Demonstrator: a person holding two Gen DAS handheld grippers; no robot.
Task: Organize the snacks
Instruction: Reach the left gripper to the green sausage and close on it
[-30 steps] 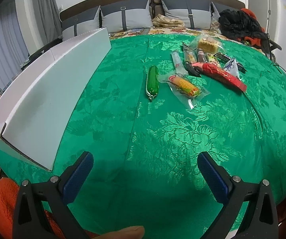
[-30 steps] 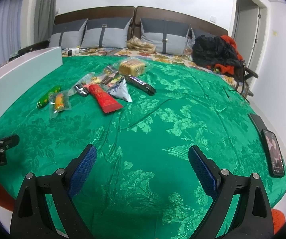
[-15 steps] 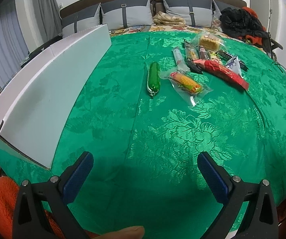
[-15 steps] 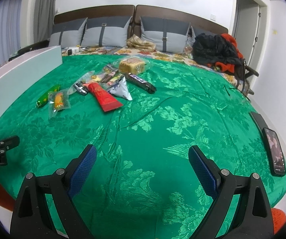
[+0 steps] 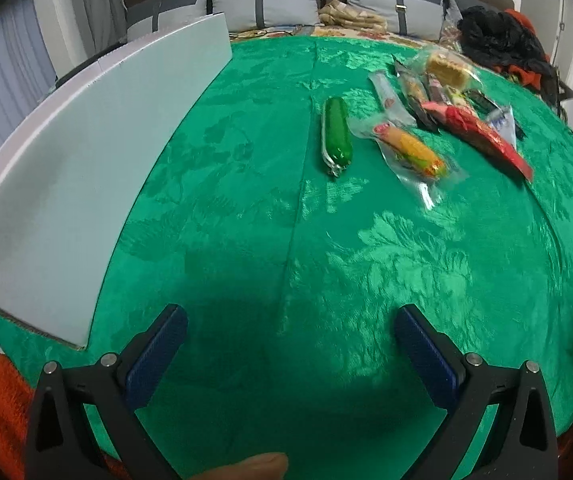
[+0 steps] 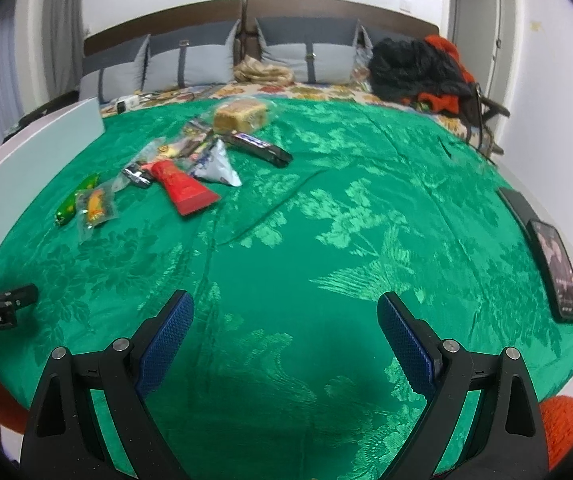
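Several snacks lie on a green cloth (image 5: 286,240). A green sausage-shaped pack (image 5: 336,134) lies ahead of my left gripper (image 5: 286,332), beside a clear pack with a yellow corn cob (image 5: 410,152). Behind them are a red packet (image 5: 478,132), a bread loaf in a bag (image 5: 444,66) and small bars. In the right wrist view the same pile shows at upper left: red packet (image 6: 184,184), bread (image 6: 240,116), dark bar (image 6: 258,146), white triangular pack (image 6: 218,164). My right gripper (image 6: 286,320) is open and empty, far from the pile. My left gripper is open and empty too.
A long white box (image 5: 86,152) stands along the left edge of the cloth. A phone (image 6: 558,268) lies near the right edge. Grey pillows (image 6: 190,60) and a pile of black and orange clothes (image 6: 418,68) are at the back.
My left gripper has moved forward toward the green pack and the corn pack, which look larger now. My right gripper has shifted slightly forward.
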